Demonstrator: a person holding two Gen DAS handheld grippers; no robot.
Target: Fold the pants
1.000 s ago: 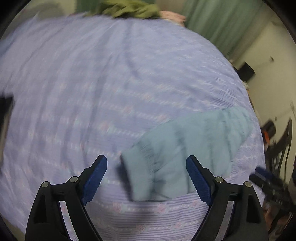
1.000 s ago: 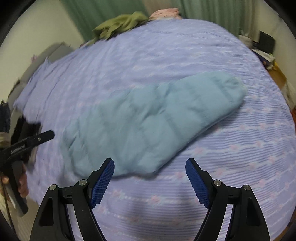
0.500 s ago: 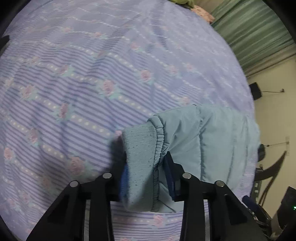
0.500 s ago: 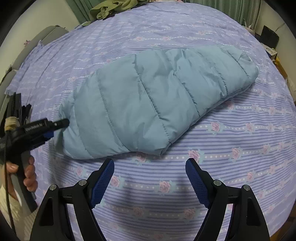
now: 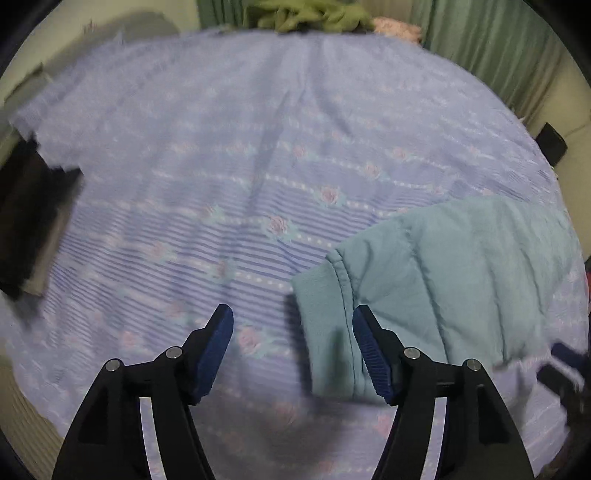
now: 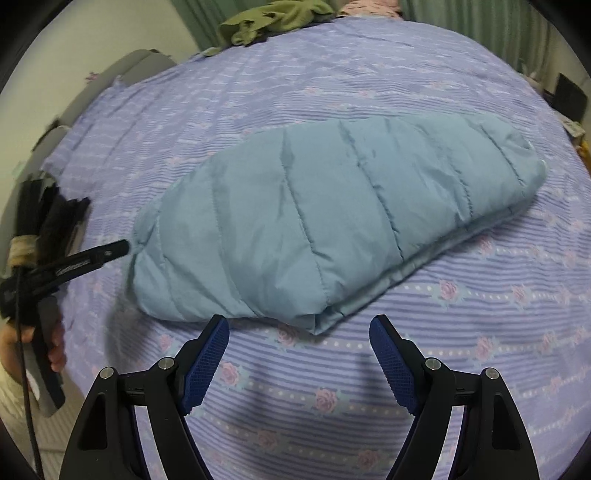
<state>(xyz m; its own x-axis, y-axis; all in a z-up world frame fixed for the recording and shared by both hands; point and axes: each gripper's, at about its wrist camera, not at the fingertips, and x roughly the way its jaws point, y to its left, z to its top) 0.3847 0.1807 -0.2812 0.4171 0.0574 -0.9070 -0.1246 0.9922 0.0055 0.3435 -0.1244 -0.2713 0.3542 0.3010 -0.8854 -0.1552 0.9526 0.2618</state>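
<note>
Now, pants (image 6: 325, 225): pale blue, quilted, folded into a long padded bundle that lies flat on the bed; the stitched seams run across it; in the right wrist view its near folded corner sits just beyond the right gripper's fingertips.
Cuff (image 5: 325, 332): the knitted end of the pants, seen in the left wrist view; it lies on the sheet between the left gripper's fingertips, nearer the right-hand pad, with no pad pressing on it.
Left gripper (image 5: 293, 343): jaws released; they have just been opening, and the cuff is between them but lies free; the view is blurred.
Right gripper (image 6: 299, 350): jaws apart and holding nothing, hovering over bare sheet at the near edge of the pants, tilted steeply down.
Bed (image 6: 461, 332): covered by a lilac striped sheet with rows of pink roses; it carries the pants.
Hand (image 6: 33, 339): at the left edge of the right wrist view, wrapped round the handle of the left gripper, whose black finger tip lies right by the left end of the pants.
Green cloth (image 6: 273, 18): a crumpled olive heap at the far edge of the bed, well apart from the pants.
Curtain (image 5: 491, 48): green, hanging behind the bed.
Dark thing (image 5: 33, 218): black, at the left side of the bed in the left wrist view; too blurred to tell what it is.
</note>
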